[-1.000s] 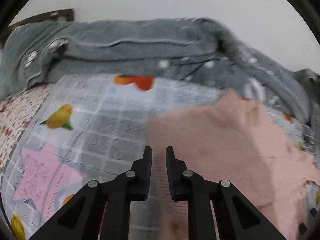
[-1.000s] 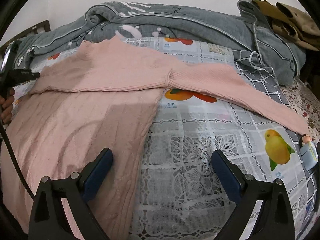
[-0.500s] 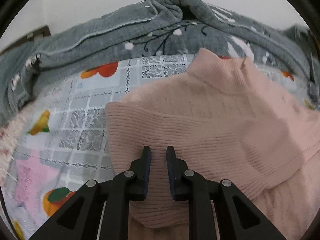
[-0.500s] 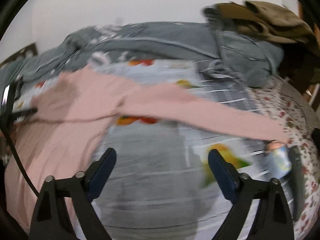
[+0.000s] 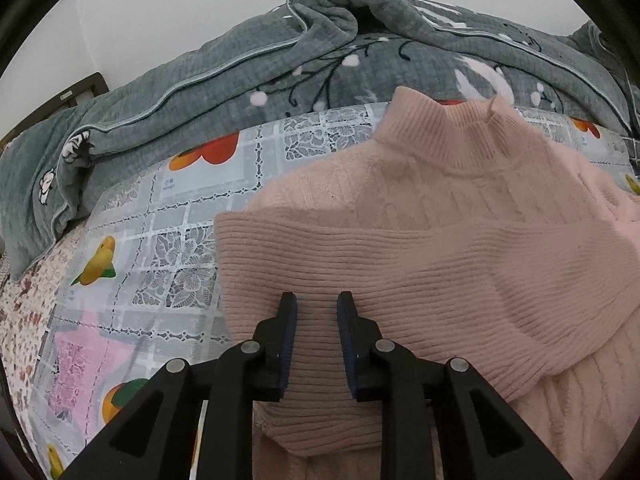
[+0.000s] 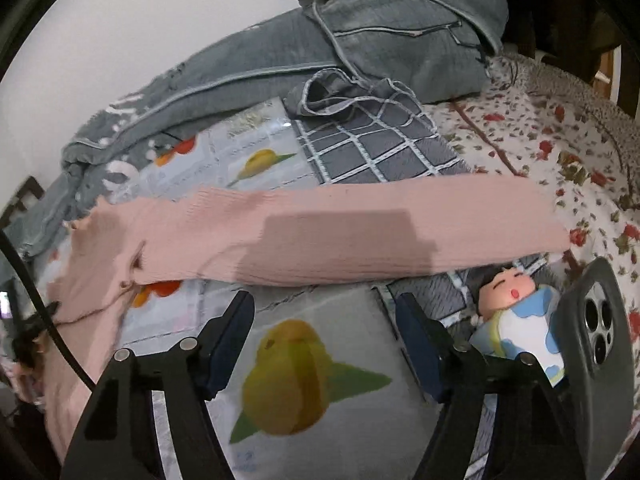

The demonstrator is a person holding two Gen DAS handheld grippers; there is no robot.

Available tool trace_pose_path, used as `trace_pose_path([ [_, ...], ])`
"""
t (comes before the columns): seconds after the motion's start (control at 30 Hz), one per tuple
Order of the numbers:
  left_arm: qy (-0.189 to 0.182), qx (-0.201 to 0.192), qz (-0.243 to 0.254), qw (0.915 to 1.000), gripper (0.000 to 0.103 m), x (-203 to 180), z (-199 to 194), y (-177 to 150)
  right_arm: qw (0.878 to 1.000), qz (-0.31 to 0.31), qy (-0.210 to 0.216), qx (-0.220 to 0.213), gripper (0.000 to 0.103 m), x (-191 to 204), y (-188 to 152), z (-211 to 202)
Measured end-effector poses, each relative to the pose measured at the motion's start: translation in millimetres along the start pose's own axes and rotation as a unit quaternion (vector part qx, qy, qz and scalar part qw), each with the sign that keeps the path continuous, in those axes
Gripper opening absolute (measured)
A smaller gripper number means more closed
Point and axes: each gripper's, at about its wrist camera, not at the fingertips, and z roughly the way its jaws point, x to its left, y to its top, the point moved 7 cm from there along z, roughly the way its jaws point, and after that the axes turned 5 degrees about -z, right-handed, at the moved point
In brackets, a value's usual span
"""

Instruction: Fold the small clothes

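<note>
A pink knit sweater (image 5: pixel 460 208) lies on the fruit-print bed sheet (image 5: pixel 152 248). Its left sleeve (image 5: pixel 400 280) is folded across the chest, below the ribbed collar (image 5: pixel 444 132). My left gripper (image 5: pixel 316 308) hovers over that folded sleeve with its jaws a narrow gap apart and nothing between them. In the right wrist view the other sleeve (image 6: pixel 340 236) stretches straight out to the right, its cuff (image 6: pixel 536 216) at the far end. My right gripper (image 6: pixel 324 308) is open and empty just in front of this sleeve's middle.
A grey quilt (image 5: pixel 240 80) is bunched along the back of the bed, also in the right wrist view (image 6: pixel 360 48). A grey checked cloth (image 6: pixel 372 140) lies behind the sleeve. A small doll figure (image 6: pixel 516 312) and a phone (image 6: pixel 596 340) lie at the right.
My left gripper settled over the folded sleeve after sliding right. My right gripper swung right from the sweater body to the outstretched sleeve and narrowed a little.
</note>
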Motion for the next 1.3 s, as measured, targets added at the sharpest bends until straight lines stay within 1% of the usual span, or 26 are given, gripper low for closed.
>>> trace_pose_path([
  [0.13, 0.000, 0.000, 0.000, 1.0000, 0.021, 0.7, 0.8, 1.0, 0.999, -0.008, -0.043, 0.029, 0.072, 3.2, 1.7, 13.8],
  [0.2, -0.002, 0.001, -0.002, 1.0000, 0.021, 0.7, 0.7, 1.0, 0.998, -0.006, -0.054, 0.040, 0.072, 2.4, 3.6, 19.5],
  [0.4, -0.004, 0.001, -0.002, 1.0000, 0.021, 1.1, 0.5, 1.0, 0.996, 0.058, -0.049, 0.048, 0.075, -7.0, 15.3, 23.8],
  [0.47, -0.004, 0.001, -0.003, 1.0000, 0.021, 1.1, 0.4, 1.1, 0.995, 0.078, -0.036, 0.044, 0.075, -8.3, 19.3, 24.0],
  [0.57, -0.005, 0.002, -0.003, 1.0000, 0.021, 1.0, 0.3, 1.0, 0.992, 0.118, -0.029, 0.041, 0.075, -14.0, 27.3, 27.9],
  [0.67, -0.004, 0.002, -0.003, 1.0000, 0.021, 1.0, 0.2, 1.4, 0.988, 0.140, -0.049, 0.048, 0.074, -22.9, 34.2, 39.2],
  [0.7, -0.004, 0.002, -0.003, 1.0000, 0.021, 1.0, 0.2, 1.4, 0.987, 0.140, -0.056, 0.045, 0.067, -24.3, 36.5, 40.6],
  [0.73, -0.004, 0.002, -0.003, 1.0000, 0.021, 1.1, 0.2, 1.5, 0.988, 0.136, -0.066, 0.041, 0.047, -25.3, 39.5, 41.2],
  [0.77, -0.004, 0.002, -0.003, 1.0000, 0.021, 1.1, 0.2, 1.5, 0.988, 0.125, -0.079, 0.037, 0.030, -25.5, 42.6, 40.9],
  [0.8, -0.005, 0.002, -0.003, 1.0000, 0.021, 1.1, 0.2, 1.6, 0.989, 0.115, -0.083, 0.034, 0.007, -24.4, 45.7, 40.0],
  [0.83, -0.005, 0.003, -0.003, 1.0000, 0.021, 1.3, 0.3, 1.5, 0.990, 0.111, -0.081, 0.027, 0.008, -24.3, 48.2, 38.8],
  [0.93, -0.008, 0.002, -0.005, 0.9999, 0.021, 1.2, -0.4, 1.7, 0.989, 0.073, -0.124, -0.020, 0.007, -17.2, 59.6, 25.1],
  [1.0, -0.019, 0.003, -0.013, 0.9997, 0.021, 3.1, -1.0, 2.3, 0.987, 0.039, -0.146, -0.048, 0.007, -2.4, 68.6, 14.3],
  [1.07, -0.039, 0.006, -0.030, 0.9988, 0.022, 7.2, -2.5, 2.8, 0.984, -0.007, -0.161, -0.080, 0.006, 26.1, 81.4, -1.2],
  [1.1, -0.054, 0.007, -0.040, 0.9977, 0.025, 9.1, -4.2, 2.9, 0.983, -0.021, -0.160, -0.088, 0.006, 36.7, 86.2, -6.7],
  [1.17, -0.098, 0.011, -0.066, 0.9929, 0.038, 13.2, -10.1, 3.0, 0.982, -0.050, -0.146, -0.107, 0.006, 68.9, 98.0, -21.0],
  [1.2, -0.111, 0.011, -0.073, 0.9910, 0.050, 14.7, -12.5, 3.1, 0.983, -0.060, -0.136, -0.111, 0.006, 82.5, 103.5, -26.0],
  [1.23, -0.125, 0.005, -0.085, 0.9885, 0.063, 18.3, -18.1, 4.0, 0.983, -0.071, -0.116, -0.120, 0.006, 105.8, 111.4, -34.1],
  [1.27, -0.128, -0.006, -0.095, 0.9872, 0.070, 24.4, -25.0, 5.5, 0.983, -0.078, -0.105, -0.126, 0.006, 121.5, 115.2, -40.1],
  [1.3, -0.122, -0.015, -0.101, 0.9872, 0.078, 29.7, -29.5, 6.7, 0.982, -0.089, -0.097, -0.132, 0.006, 139.1, 118.9, -44.7],
])
